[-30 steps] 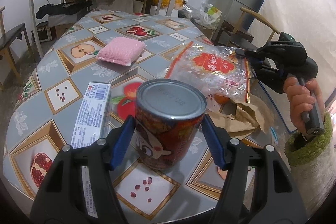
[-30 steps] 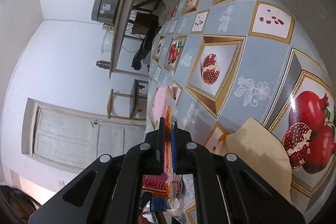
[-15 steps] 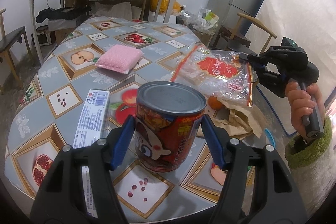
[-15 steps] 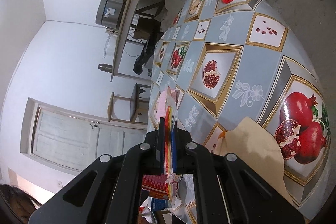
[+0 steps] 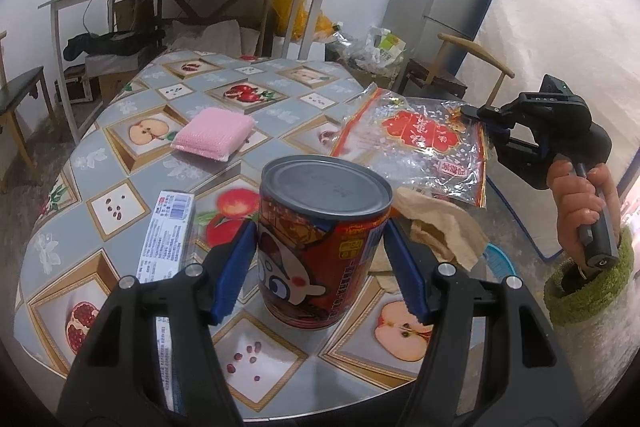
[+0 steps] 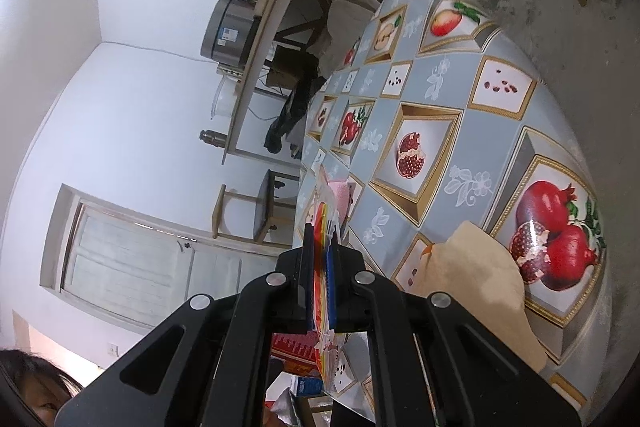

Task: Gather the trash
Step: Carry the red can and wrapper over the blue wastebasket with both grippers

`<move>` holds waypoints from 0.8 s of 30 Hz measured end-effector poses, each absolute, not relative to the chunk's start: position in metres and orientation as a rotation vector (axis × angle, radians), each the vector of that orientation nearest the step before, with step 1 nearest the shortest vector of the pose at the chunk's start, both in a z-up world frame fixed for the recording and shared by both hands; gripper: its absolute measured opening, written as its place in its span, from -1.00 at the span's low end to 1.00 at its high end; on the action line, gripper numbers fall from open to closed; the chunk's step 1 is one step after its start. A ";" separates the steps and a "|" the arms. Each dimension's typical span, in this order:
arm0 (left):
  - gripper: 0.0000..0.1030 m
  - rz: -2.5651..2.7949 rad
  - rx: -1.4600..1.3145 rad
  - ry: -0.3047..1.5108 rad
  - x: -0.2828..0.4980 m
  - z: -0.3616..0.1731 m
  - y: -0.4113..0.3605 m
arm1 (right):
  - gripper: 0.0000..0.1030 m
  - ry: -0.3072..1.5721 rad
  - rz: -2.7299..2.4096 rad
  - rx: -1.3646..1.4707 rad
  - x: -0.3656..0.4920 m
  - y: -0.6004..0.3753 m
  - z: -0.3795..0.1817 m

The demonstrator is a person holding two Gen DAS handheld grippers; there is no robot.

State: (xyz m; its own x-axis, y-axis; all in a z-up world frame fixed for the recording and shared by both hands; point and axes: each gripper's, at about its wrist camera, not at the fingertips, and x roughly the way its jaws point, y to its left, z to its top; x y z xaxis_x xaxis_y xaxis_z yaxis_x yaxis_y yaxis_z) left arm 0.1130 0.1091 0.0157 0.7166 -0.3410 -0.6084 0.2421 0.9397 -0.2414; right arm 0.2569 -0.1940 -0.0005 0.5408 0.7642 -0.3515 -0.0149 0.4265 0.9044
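Left gripper (image 5: 320, 263): blue pads clamped on both sides of the red printed tin can with grey metal lid (image 5: 322, 239), can above the fruit-patterned tablecloth table (image 5: 120, 143). Right gripper (image 6: 320, 291): jaws pinched together on the edge of the clear crinkly plastic bag with red label (image 5: 420, 143), held over the table edge. Crumpled brown paper (image 5: 440, 227) lies beneath it.

Left wrist view close over table (image 5: 280, 99), upright; right wrist view rolled sideways; both share table.

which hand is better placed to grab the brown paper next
Right, tentatively. The right gripper hangs nearer the crumpled brown paper, but it is shut on the plastic bag; the left gripper grips the red can.
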 end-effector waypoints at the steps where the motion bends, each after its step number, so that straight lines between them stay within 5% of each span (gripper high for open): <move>1: 0.20 -0.328 -0.146 0.697 0.112 0.017 0.107 | -0.90 0.875 0.573 1.023 0.256 -0.196 0.001; 24: 0.20 -0.479 -0.059 0.648 0.096 0.046 0.026 | -0.90 0.739 0.465 1.080 0.175 -0.286 0.016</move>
